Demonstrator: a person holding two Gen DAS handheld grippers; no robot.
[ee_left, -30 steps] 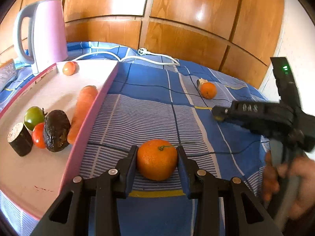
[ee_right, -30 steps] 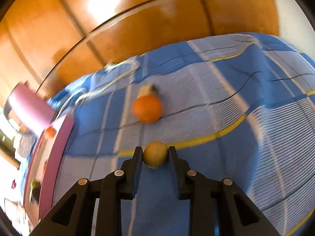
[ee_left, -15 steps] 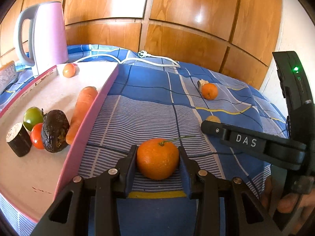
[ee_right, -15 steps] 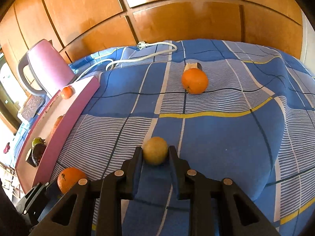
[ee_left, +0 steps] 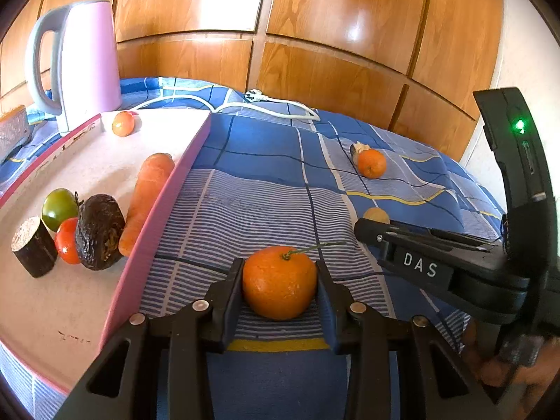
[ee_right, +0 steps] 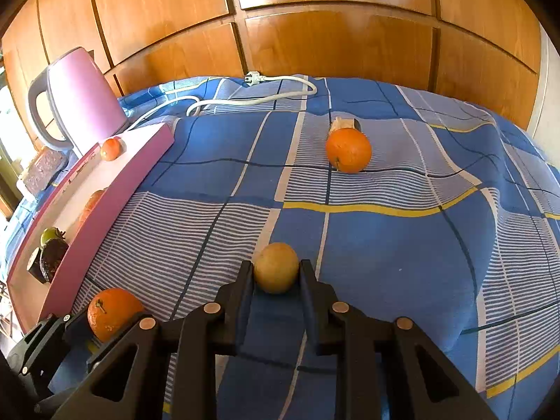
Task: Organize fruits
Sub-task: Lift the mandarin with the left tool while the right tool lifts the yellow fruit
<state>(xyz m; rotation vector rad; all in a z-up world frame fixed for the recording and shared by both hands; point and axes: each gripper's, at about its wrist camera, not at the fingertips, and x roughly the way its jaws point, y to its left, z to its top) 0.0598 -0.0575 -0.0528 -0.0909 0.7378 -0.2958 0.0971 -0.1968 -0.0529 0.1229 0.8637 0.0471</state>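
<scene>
Mandarin (ee_left: 279, 282) and yellowish fruit (ee_right: 276, 267) (both gripped)

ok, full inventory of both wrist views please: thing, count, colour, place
mandarin with stem: 1, orange, between the left gripper's fingers
small round fruit: 1, yellow-tan, between the right gripper's fingers
orange: 1, orange, loose on the cloth, far side
cut stub: 1, pale face, dark skin, right behind that orange
tray: 1, pink rim, pale floor, left
carrot: 1, orange, along the tray's rim
avocado: 1, dark, wrinkled, in tray
tomatoes: red, green, orange-red at the far end
dark cylinder piece: 1, in tray
kettle: 1, pink, grey handle, behind tray
power cord: 1, white
cloth: blue check
left gripper: black, gripping
right gripper: black, gripping
</scene>
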